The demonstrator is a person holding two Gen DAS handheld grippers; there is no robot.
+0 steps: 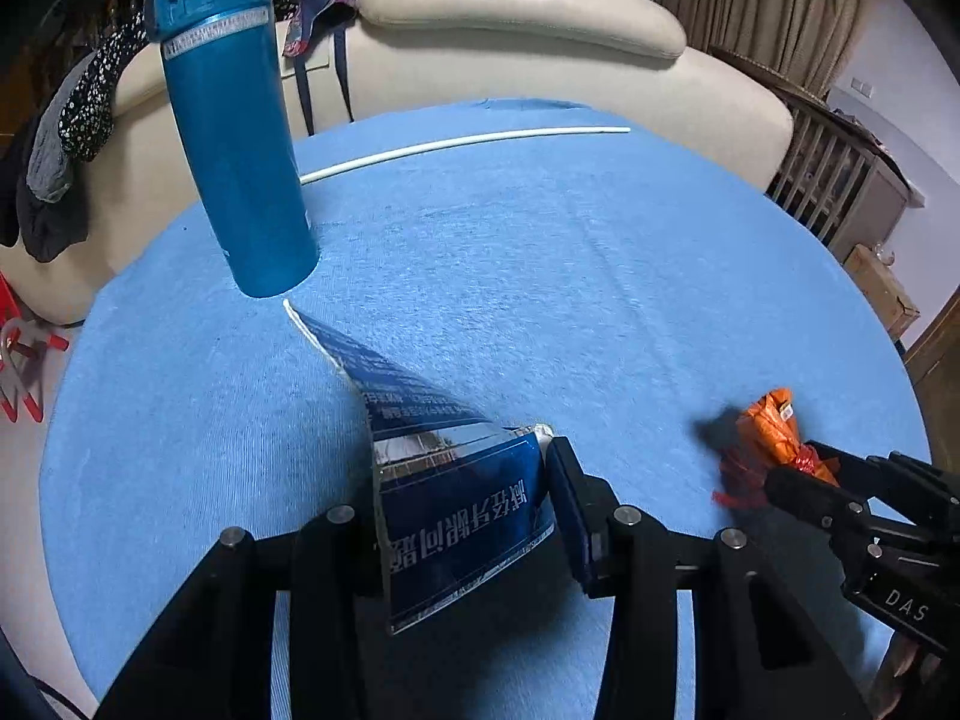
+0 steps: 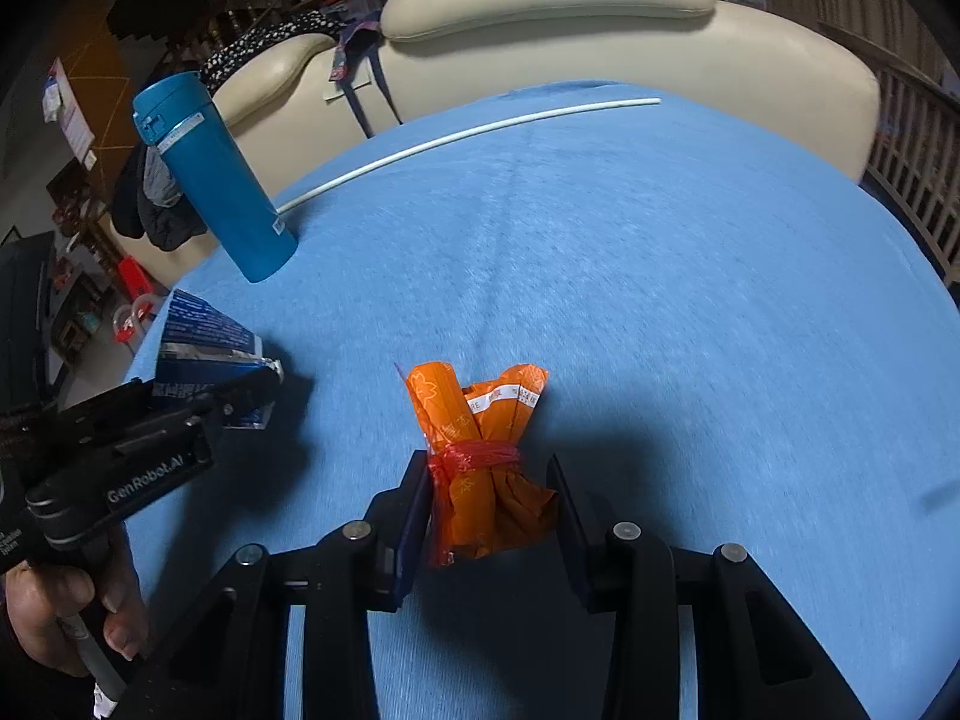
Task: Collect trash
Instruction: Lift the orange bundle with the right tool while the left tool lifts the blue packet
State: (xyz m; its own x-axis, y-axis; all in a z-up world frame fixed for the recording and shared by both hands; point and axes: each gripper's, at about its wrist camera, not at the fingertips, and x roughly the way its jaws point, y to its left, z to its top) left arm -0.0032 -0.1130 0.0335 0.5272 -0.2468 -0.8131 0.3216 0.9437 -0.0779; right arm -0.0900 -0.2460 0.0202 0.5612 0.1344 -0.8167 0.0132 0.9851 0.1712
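Note:
My left gripper (image 1: 462, 498) is shut on a blue and silver foil wrapper (image 1: 456, 516), whose far end trails on the blue table cloth (image 1: 540, 276). The wrapper also shows in the right wrist view (image 2: 204, 336), held by the left gripper (image 2: 240, 396). My right gripper (image 2: 492, 498) is shut on an orange bundle of packets (image 2: 480, 438) tied with a red band, just above the cloth. In the left wrist view the bundle (image 1: 774, 426) sits in the right gripper (image 1: 804, 468) at the right.
A tall blue bottle (image 1: 234, 138) stands at the far left of the table and also shows in the right wrist view (image 2: 216, 180). A long white straw (image 1: 468, 144) lies along the far edge. A cream sofa (image 1: 516, 18) stands behind.

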